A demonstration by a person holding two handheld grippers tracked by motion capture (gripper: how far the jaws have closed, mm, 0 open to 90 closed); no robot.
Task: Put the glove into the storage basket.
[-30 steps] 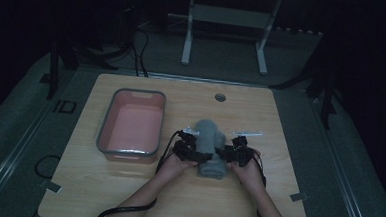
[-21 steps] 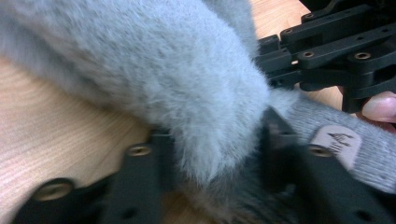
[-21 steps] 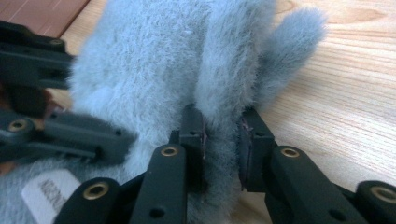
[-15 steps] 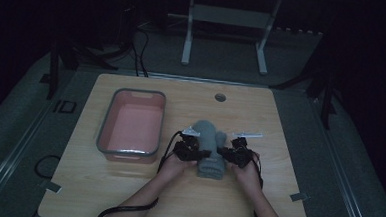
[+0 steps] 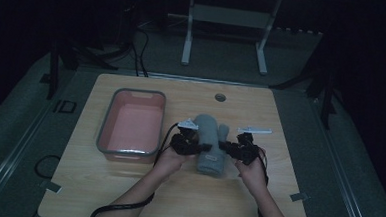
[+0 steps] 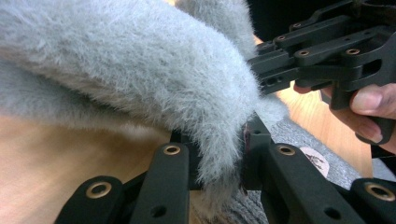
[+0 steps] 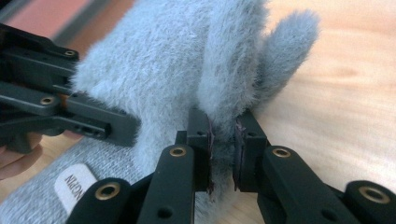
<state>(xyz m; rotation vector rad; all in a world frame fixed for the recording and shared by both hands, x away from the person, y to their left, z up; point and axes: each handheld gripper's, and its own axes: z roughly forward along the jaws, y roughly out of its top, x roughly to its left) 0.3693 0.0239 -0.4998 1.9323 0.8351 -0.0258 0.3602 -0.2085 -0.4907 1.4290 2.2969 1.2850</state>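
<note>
A grey fuzzy mitten [image 5: 210, 139] lies mid-table, thumb to the right and knit cuff toward me. My left gripper [image 5: 200, 149] is shut on its left edge; in the left gripper view the pads pinch a fold of the mitten's fur [image 6: 140, 70] at the left gripper's [image 6: 219, 149] tips. My right gripper [image 5: 225, 148] is shut on the mitten's right edge, and in the right gripper view the mitten's pile [image 7: 177, 70] is squeezed between the right gripper's [image 7: 222, 135] pads. The pinched edges stand lifted off the wood. A white label [image 7: 77, 184] sits on the cuff.
A pink tray [image 5: 102, 129] with a grey rim stands left of the mitten, close to my left hand. The wooden table [image 5: 256, 192] has a round cable hole [image 5: 220, 97] near its far edge. Dark floor and a white stand lie beyond.
Both grippers have closed on the mitten's sides, and both hands have risen a little, pulling the pinched edges up.
</note>
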